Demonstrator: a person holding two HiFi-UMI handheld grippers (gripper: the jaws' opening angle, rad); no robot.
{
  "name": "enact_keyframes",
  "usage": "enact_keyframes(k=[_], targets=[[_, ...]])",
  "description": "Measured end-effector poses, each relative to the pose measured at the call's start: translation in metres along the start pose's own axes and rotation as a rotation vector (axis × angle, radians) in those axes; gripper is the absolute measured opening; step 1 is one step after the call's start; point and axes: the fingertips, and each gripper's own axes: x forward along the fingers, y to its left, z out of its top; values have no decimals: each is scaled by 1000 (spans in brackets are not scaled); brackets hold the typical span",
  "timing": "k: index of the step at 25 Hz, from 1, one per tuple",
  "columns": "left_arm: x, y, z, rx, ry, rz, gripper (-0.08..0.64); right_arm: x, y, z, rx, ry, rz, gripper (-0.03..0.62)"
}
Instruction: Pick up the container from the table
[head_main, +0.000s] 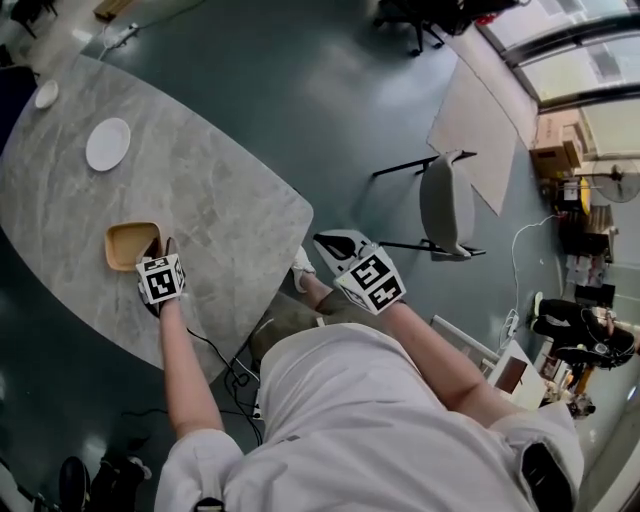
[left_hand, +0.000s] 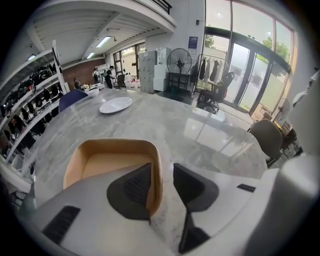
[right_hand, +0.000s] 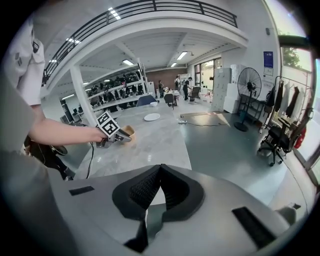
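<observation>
Head view: we list the container (head_main: 128, 243) on the table (head_main: 210, 190), at the left hand-held gripper (head_main: 157, 247).
Left gripper view: its open jaws straddle the container's right wall.
Right gripper view: right hand-held gripper (right_hand: 160, 172) closed, empty, well apart.

No word, number or brand name is legible. The marker cube (head_main: 160, 279) of the left gripper (head_main: 158, 246) and that of the right gripper (head_main: 326, 241) carry only black-and-white square patterns. A blue wall sign (right_hand: 268, 56), far ahead of the right gripper, is too small to read.
</observation>
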Motion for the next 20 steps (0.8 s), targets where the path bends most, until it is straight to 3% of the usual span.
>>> enact_keyframes(k=[5,20], targets=[[4,4,-4,20,17,37,37,-4,1,-3,7,-5,-7,11],[-39,0,3,57,-20,56,21,-9,6,14,-35,-54,34,11]])
